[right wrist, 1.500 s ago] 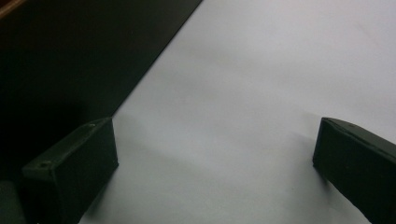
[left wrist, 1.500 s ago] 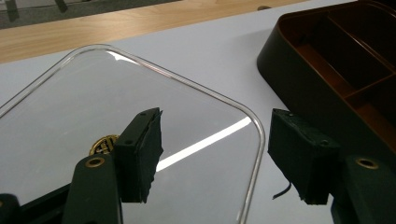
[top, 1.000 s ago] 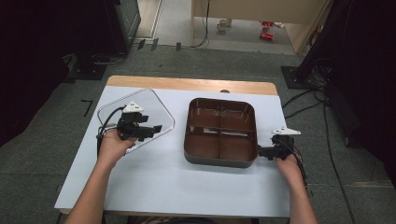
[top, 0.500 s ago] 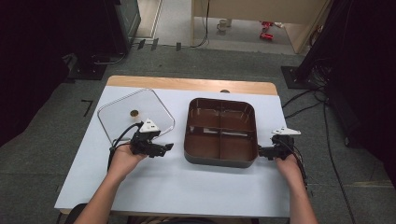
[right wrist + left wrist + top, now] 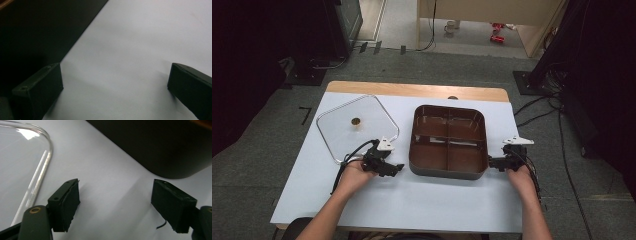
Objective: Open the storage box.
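The left gripper [image 5: 398,168] sits between the glass lid [image 5: 357,125] and the tray [image 5: 448,170], its jaws wide apart after just opening, with only bare table [image 5: 110,182] between them. The right gripper [image 5: 490,162] is also spread and empty, at the tray's right side.

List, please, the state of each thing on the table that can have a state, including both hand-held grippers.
Clear square glass lid with a round knob: off the pot, lying flat on the white table, left of the pot.
Dark brown square pot with four compartments: uncovered, empty, upright.
Left hand-held gripper: jaws just opening, nothing between them, near the pot's left side.
Right hand-held gripper: open, empty, at the pot's right side.
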A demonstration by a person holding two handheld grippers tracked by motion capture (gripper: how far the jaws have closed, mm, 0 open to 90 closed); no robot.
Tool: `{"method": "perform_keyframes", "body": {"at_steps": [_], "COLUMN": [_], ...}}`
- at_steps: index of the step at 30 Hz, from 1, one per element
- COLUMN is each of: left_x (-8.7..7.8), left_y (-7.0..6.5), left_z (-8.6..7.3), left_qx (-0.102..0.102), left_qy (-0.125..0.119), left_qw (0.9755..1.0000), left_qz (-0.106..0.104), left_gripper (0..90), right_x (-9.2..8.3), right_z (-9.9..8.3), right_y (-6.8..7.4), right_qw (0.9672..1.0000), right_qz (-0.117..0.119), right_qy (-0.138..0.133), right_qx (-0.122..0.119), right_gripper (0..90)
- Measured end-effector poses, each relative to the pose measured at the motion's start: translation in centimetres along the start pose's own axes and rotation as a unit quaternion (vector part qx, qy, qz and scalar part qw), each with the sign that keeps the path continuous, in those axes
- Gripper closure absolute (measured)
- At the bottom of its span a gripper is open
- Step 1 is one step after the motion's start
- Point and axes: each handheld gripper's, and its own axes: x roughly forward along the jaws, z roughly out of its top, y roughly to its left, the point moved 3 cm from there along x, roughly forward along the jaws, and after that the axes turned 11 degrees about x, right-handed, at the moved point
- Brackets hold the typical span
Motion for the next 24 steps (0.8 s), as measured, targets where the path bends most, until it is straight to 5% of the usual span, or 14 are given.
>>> {"method": "perform_keyframes", "body": {"at_steps": [10,17,19,21,24], "left_x": [0.2,0.2,0.2,0.1,0.1], "left_y": [-0.5,-0.6,-0.8,-1.3,-1.3], "left_z": [-0.7,-0.7,-0.7,-0.8,-0.8], "left_qx": [-0.011,-0.010,-0.023,-0.055,-0.062], "left_qy": [-0.047,-0.045,-0.039,-0.029,-0.029], "left_qw": [0.9987,0.9988,0.9984,0.9955,0.9953], "left_qz": [0.017,0.019,0.035,0.072,0.069], "left_gripper": [18.5,18.3,17.2,12.0,11.3], "right_x": [0.0,0.0,0.0,0.0,0.0], "right_z": [0.0,0.0,0.0,0.0,0.0], "right_y": [0.0,0.0,0.0,0.0,0.0], "right_qw": [1.0000,1.0000,1.0000,1.0000,1.0000], "right_qz": [0.000,0.000,0.000,0.000,0.000], "right_qy": [0.000,0.000,0.000,0.000,0.000], "right_qx": [0.000,0.000,0.000,0.000,0.000], "right_gripper": [0.0,0.0,0.0,0.0,0.0]}}
